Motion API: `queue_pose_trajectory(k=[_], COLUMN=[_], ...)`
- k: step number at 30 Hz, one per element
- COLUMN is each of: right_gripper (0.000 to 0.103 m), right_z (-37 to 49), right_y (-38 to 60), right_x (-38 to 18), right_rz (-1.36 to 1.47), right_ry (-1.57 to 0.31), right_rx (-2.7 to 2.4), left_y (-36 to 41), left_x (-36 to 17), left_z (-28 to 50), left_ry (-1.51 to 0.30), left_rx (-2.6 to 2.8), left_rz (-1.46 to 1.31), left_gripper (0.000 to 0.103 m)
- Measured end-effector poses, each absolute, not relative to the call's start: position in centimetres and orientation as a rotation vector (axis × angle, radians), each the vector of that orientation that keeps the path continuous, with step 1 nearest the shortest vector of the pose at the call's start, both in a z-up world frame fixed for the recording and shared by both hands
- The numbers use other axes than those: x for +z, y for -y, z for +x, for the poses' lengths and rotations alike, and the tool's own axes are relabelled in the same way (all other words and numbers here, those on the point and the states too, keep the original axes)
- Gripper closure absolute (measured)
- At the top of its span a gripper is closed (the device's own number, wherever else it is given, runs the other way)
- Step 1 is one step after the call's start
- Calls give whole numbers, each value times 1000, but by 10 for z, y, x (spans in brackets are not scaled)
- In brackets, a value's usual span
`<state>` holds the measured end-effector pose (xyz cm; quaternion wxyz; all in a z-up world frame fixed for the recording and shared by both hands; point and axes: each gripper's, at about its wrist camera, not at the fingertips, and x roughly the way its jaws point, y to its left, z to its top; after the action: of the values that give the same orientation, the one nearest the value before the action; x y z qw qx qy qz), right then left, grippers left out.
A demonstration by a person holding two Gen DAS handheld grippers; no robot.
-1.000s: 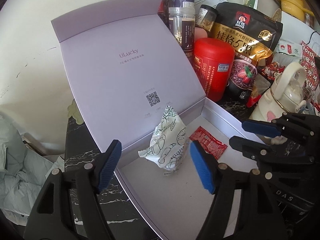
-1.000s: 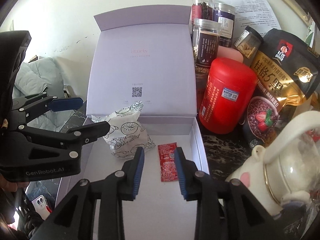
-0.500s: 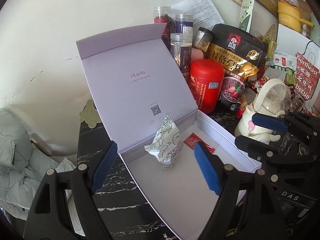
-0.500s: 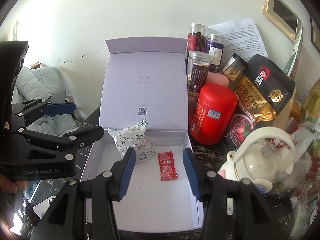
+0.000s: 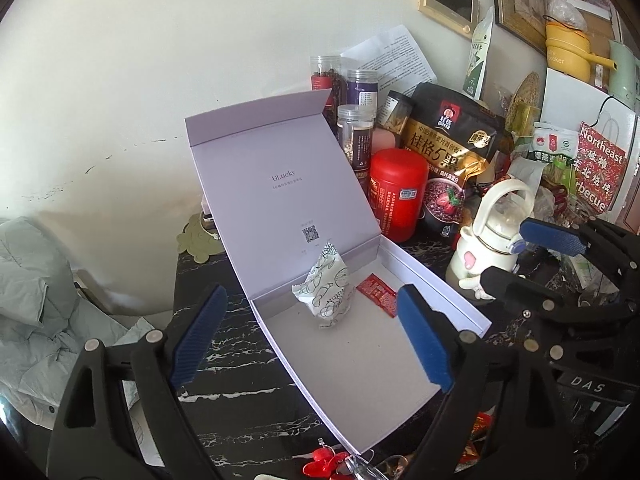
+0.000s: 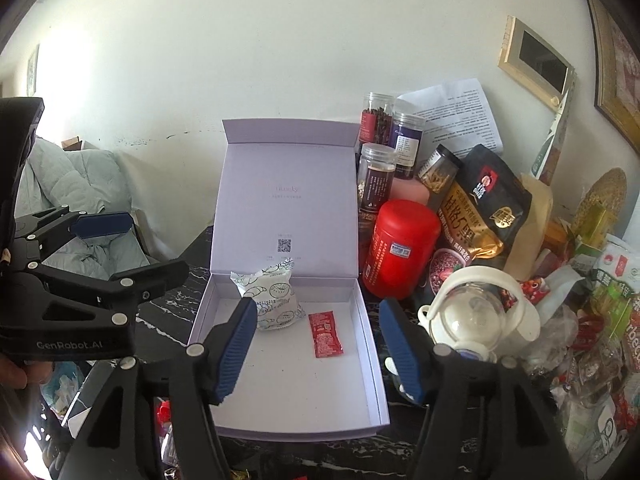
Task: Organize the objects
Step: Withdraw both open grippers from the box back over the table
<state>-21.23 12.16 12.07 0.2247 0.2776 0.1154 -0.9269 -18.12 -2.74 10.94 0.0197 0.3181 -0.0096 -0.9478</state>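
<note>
An open lavender box point(image 5: 436, 276) point(image 6: 370, 340) stands on the black marbled table with its lid upright. Inside lie a white patterned snack packet point(image 5: 325, 294) point(image 6: 272, 300) at the back and a small red sachet point(image 5: 378, 294) point(image 6: 325, 334) to its right. My left gripper point(image 5: 312, 342) is open and empty, above the box's near left part. My right gripper point(image 6: 318, 354) is open and empty, above the box's front; it also shows at the right of the left wrist view point(image 5: 524, 256).
Right of the box stand a red canister point(image 6: 400, 250), several clear jars point(image 6: 376, 178), a black oat bag point(image 6: 486, 208), a white kettle point(image 6: 476, 316) and cluttered packets. A grey jacket point(image 5: 28, 280) lies left. Small red items point(image 5: 320, 460) lie at the table's front edge.
Both grippers have pulled back and up from the box. The right gripper's jaws have opened wide and left the red sachet lying in the box.
</note>
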Motion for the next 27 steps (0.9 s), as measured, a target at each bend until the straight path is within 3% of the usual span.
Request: queue_pose_trajectory(k=[27], right_gripper=[30], right_z=[-102], right_y=[-155], right_x=[144], right_rz=[702], right_ry=[-292], right_rx=[-2624], left_y=[1], left_x=[129], left_z=[-73], left_ry=[42], left_rx=[-2985], left_rz=[899], left_gripper=[7])
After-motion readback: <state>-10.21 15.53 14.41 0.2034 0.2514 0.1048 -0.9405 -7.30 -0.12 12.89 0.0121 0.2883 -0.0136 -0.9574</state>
